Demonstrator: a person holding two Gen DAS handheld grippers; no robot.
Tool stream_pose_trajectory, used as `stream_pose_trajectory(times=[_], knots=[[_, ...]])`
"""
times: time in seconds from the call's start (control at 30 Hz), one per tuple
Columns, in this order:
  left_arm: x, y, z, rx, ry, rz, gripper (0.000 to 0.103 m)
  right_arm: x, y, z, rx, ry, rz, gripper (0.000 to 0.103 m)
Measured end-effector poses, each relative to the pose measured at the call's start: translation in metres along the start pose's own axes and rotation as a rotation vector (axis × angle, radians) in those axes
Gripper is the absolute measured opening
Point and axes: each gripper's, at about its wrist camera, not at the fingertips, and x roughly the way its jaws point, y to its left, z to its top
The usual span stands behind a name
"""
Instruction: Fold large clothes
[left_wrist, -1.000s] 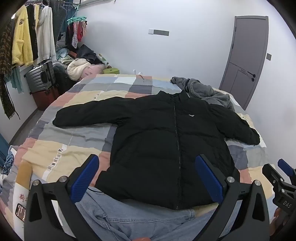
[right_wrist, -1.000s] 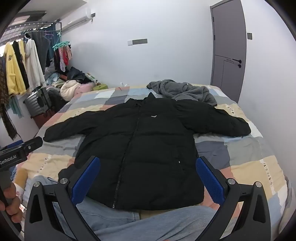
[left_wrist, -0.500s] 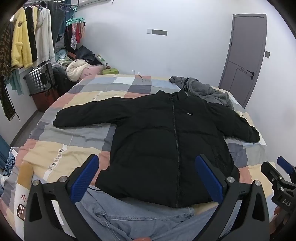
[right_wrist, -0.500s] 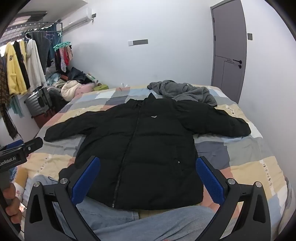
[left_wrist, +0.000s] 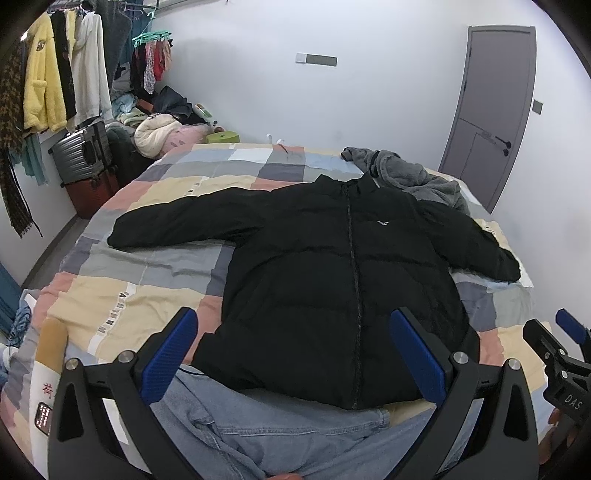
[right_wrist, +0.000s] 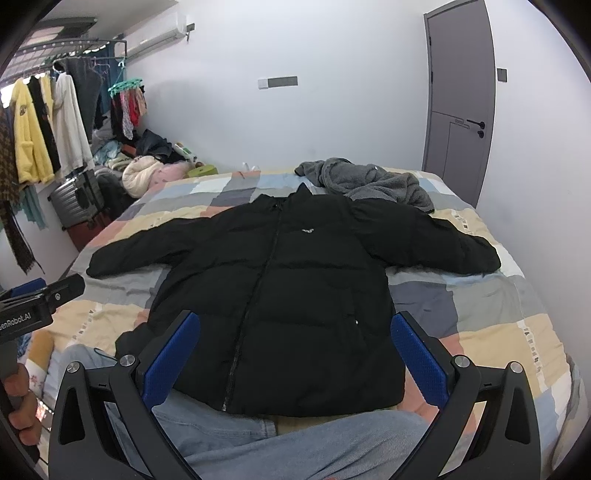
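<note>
A black puffer jacket (left_wrist: 332, 273) lies flat, front up and zipped, on the patchwork bed (left_wrist: 155, 269), both sleeves spread out sideways. It also shows in the right wrist view (right_wrist: 280, 280). My left gripper (left_wrist: 293, 354) is open and empty, held above the jacket's hem. My right gripper (right_wrist: 295, 354) is open and empty too, above the hem a little further right. Light blue jeans (left_wrist: 280, 432) lie at the bed's near edge, partly under the hem; they also show in the right wrist view (right_wrist: 295, 439).
A grey fleece garment (right_wrist: 373, 182) lies crumpled beyond the collar. Left of the bed stand a suitcase (left_wrist: 83, 146), a clothes pile (left_wrist: 159, 127) and a rack of hanging clothes (left_wrist: 48, 88). A grey door (left_wrist: 487, 107) is at the far right. A phone (left_wrist: 43, 419) lies at the near left.
Both grippers have drifted slightly, so the jacket sits a little differently in view. Nothing was taken hold of; the jacket has not moved.
</note>
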Motion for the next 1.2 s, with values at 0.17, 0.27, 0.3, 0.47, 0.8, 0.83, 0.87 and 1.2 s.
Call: stream_pose_trajectory(times=[0.17,0.27,0.3,0.47,0.8,0.83,0.87,1.2], knots=[[0.0005,0.0023,-0.0001,-0.007,0.002,-0.005,0.103,-0.001,-0.0002,-0.001,-0.006,0.0,-0.011,0.103],[0.0005,0.0038,0.0011,-0.005,0.005,-0.009,0.103,-0.0021,-0.0016,-0.001,0.0,0.005,-0.013,0.103],[0.0005,0.0036,0.0012,-0.006,0.005,-0.009,0.103,-0.003,-0.0024,-0.0005,0.002,0.003,-0.016,0.103],[0.0021,-0.0002,0.0017,0.009,0.011,-0.012,0.103,-0.0032,-0.0071,-0.0017,0.016,0.006,-0.027,0.103],[0.0028,-0.0019,-0.0008,0.006,0.009,-0.007,0.103,-0.0025,-0.0084,-0.0051,0.014,0.01,-0.034,0.103],[0.003,-0.0014,-0.0008,0.008,0.009,-0.007,0.103,-0.0019,-0.0085,-0.0052,0.015,0.012,-0.033,0.103],[0.0033,-0.0008,-0.0004,0.007,0.01,-0.007,0.103,-0.0027,-0.0084,-0.006,0.016,0.013,-0.032,0.103],[0.0062,-0.0017,0.0,0.012,0.025,-0.025,0.103,0.0018,-0.0084,-0.0036,0.021,0.023,-0.026,0.103]])
